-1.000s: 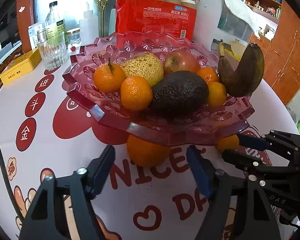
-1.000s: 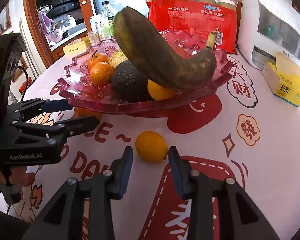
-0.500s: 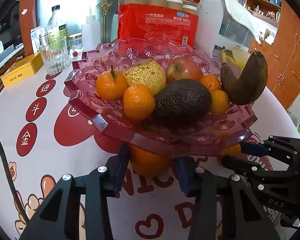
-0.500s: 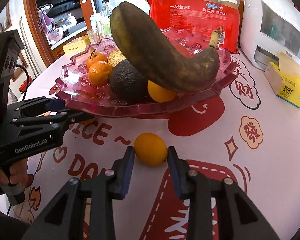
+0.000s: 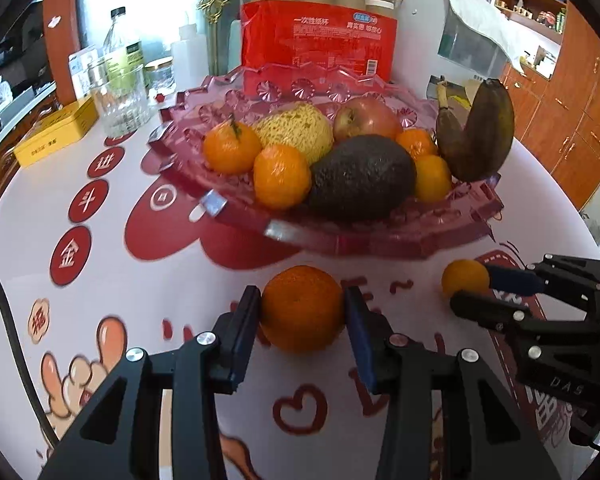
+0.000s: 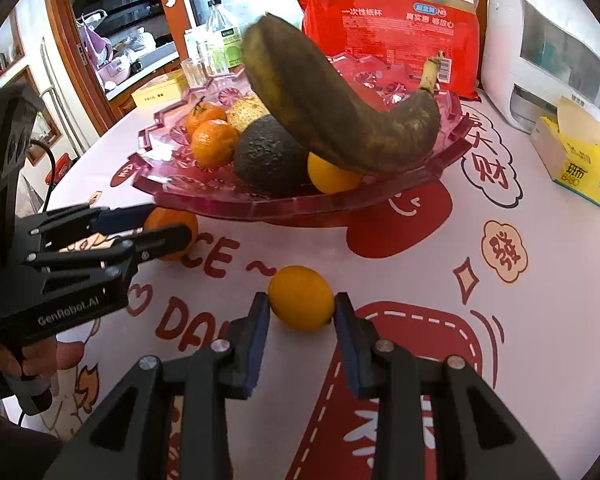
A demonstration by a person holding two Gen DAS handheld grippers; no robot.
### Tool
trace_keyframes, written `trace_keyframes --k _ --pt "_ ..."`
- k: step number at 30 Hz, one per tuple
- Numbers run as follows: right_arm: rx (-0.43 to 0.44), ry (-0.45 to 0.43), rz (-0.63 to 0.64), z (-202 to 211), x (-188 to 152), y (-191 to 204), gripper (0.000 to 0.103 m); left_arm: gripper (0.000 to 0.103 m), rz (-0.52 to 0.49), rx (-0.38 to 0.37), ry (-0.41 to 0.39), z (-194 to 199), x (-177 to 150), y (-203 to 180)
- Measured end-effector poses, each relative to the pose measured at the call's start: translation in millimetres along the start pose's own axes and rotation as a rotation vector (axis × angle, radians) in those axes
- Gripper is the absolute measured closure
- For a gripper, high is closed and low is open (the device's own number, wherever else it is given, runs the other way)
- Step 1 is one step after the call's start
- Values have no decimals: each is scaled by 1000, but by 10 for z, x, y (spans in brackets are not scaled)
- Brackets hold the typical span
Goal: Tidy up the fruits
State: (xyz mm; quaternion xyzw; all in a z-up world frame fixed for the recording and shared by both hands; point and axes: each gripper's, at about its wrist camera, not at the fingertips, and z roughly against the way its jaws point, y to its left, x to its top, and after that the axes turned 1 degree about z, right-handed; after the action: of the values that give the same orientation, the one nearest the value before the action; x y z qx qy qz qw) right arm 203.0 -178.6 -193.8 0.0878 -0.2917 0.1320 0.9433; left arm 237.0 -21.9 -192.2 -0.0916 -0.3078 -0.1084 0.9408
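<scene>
A pink glass fruit plate (image 5: 380, 236) holds tangerines, a pear, an apple, an avocado (image 5: 362, 178) and a dark banana (image 5: 482, 132). My left gripper (image 5: 302, 308) is shut on an orange (image 5: 302, 306), pulled out from under the plate's front rim; it also shows in the right wrist view (image 6: 172, 226). My right gripper (image 6: 301, 310) is shut on a small yellow-orange citrus (image 6: 301, 297) on the tablecloth in front of the plate. That citrus also shows in the left wrist view (image 5: 464, 278).
Behind the plate stand a red pack of paper cups (image 5: 320, 36), a glass (image 5: 118, 100), a bottle (image 5: 120, 52) and a yellow tin (image 5: 56, 132). A white appliance (image 6: 548, 40) and a yellow tissue box (image 6: 576, 156) are at the right.
My left gripper closed on the orange and drew it back from under the plate. My right gripper's fingers closed against the small citrus.
</scene>
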Motion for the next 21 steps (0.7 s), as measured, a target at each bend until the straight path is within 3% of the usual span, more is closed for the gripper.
trace_keyframes --k 10,21 --pt "58 -34 40 208 63 174 70 62 65 67 33 311 -194 208" --pt "143 -155 103 545 300 445 70 62 64 104 -64 753 75 311"
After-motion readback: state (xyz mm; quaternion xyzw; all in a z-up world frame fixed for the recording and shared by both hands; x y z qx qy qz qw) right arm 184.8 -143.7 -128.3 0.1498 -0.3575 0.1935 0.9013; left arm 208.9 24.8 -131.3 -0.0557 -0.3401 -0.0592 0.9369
